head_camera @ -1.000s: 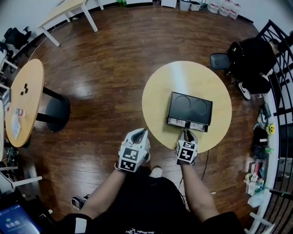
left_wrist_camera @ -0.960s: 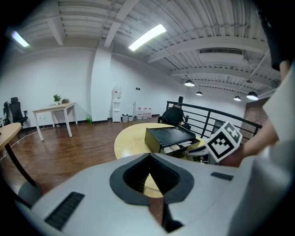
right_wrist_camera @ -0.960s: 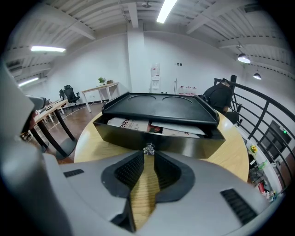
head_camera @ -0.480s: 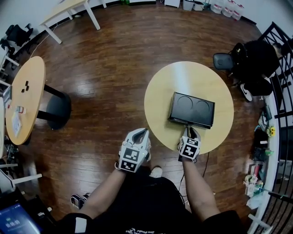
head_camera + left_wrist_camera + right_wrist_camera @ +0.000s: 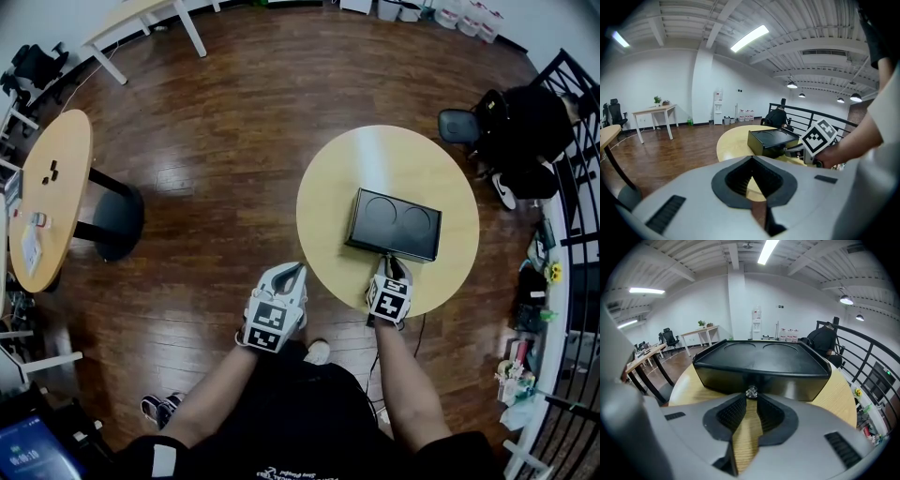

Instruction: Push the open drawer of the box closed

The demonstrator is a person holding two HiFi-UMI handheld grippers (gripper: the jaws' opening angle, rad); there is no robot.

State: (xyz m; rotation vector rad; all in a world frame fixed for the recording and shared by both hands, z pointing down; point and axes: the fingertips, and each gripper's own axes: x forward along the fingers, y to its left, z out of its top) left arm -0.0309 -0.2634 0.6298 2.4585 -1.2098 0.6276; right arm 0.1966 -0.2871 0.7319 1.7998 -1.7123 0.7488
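Observation:
The black box (image 5: 394, 223) sits on the round wooden table (image 5: 384, 159), its drawer flush with the front face. My right gripper (image 5: 389, 260) is at that front face. In the right gripper view its jaws (image 5: 751, 398) are shut and their tips touch the small metal drawer knob (image 5: 751, 392) on the box (image 5: 761, 364). My left gripper (image 5: 292, 269) hangs over the floor left of the table, shut and empty. The left gripper view shows its own jaws (image 5: 752, 159) closed, with the box (image 5: 772, 140) ahead to the right.
A second round table (image 5: 52, 202) with small items stands at far left. A person in black (image 5: 525, 122) sits on a chair beyond the table at upper right. A black railing (image 5: 572, 234) runs along the right. Wooden floor (image 5: 225, 141) lies between the tables.
The drawer stood out from the box's front one second ago and is now flush. My right gripper moved forward with it. The left gripper stayed put.

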